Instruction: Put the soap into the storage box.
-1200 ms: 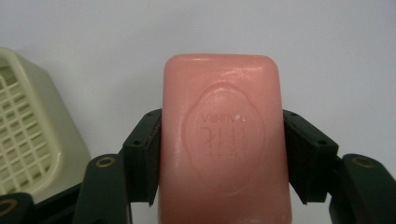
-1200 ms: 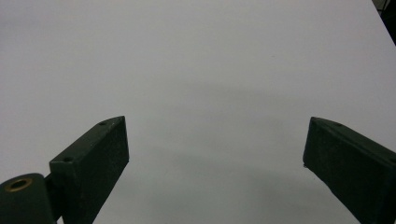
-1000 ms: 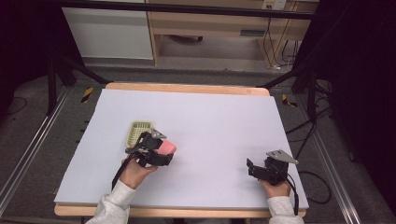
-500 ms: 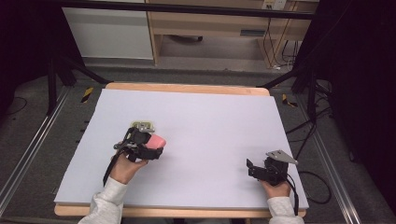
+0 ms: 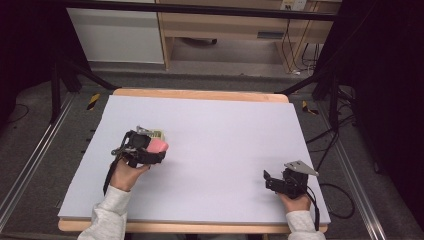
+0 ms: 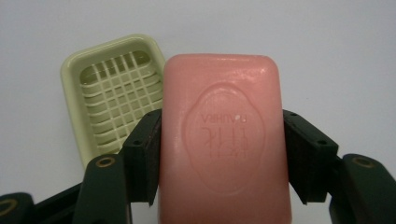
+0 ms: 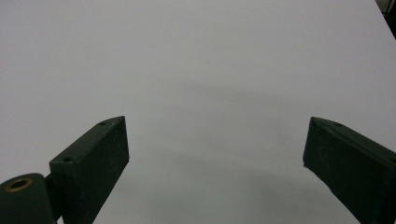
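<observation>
Left gripper (image 6: 219,154) is clamped on the pink soap bar (image 6: 223,135), both jaws pressing its long sides, bar sticking out past the jaw tips with the embossed face toward the camera. In the high view the same left gripper (image 5: 150,150) sits over the left half of the table (image 5: 225,125), the soap (image 5: 156,145) carried above the surface. The pale green soap dish (image 6: 112,93) lies flat on the table just beyond and to the left of the bar in the left gripper view; the bar overlaps the dish's right edge there, but whether they touch I cannot tell. Dish has a grid bottom, nothing in it. In the high view the dish (image 5: 155,134) peeks out just behind the gripper. Right gripper (image 5: 270,181) is near the table's front right corner, well apart from soap and dish. Its jaws stand wide apart with nothing between them, just bare table surface (image 7: 210,70) ahead.
</observation>
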A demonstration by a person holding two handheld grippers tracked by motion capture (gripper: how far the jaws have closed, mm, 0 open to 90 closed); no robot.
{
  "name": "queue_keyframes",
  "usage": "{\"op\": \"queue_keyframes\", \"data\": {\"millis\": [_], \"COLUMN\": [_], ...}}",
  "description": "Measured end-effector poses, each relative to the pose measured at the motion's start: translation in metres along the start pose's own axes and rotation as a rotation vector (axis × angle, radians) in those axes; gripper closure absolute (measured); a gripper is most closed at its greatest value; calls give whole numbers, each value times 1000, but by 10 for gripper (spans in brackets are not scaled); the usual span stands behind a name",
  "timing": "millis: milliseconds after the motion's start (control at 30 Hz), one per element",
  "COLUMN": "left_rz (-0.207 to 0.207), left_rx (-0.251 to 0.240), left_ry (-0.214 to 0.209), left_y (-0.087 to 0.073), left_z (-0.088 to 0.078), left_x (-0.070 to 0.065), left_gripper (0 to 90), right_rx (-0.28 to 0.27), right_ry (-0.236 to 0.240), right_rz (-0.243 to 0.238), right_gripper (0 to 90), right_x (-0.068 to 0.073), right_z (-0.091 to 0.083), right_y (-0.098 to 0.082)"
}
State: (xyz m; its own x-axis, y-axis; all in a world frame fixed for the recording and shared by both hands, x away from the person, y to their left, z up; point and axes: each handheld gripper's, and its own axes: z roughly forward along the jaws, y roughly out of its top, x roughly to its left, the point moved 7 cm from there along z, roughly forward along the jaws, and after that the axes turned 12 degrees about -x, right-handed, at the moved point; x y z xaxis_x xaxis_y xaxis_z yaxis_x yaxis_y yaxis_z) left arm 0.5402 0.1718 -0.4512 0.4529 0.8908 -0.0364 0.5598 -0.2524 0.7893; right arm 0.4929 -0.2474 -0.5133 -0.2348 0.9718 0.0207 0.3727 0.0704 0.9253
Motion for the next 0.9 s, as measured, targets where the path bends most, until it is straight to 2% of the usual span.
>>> {"op": "queue_keyframes", "data": {"millis": [233,600,900], "left_rz": [-23,-40,-50], "left_rx": [4,13,10], "left_ry": [27,60,81], "left_y": [0,1,3], "left_z": [4,10,15], "left_x": [16,34,42], "left_gripper": [370,370,370], "right_rx": [4,7,8], "right_ry": [-1,3,2], "right_rz": [-5,-9,-8], "right_gripper": [72,73,72], "right_x": [1,2,3], "right_z": [1,2,3], "right_y": [0,0,-1]}}
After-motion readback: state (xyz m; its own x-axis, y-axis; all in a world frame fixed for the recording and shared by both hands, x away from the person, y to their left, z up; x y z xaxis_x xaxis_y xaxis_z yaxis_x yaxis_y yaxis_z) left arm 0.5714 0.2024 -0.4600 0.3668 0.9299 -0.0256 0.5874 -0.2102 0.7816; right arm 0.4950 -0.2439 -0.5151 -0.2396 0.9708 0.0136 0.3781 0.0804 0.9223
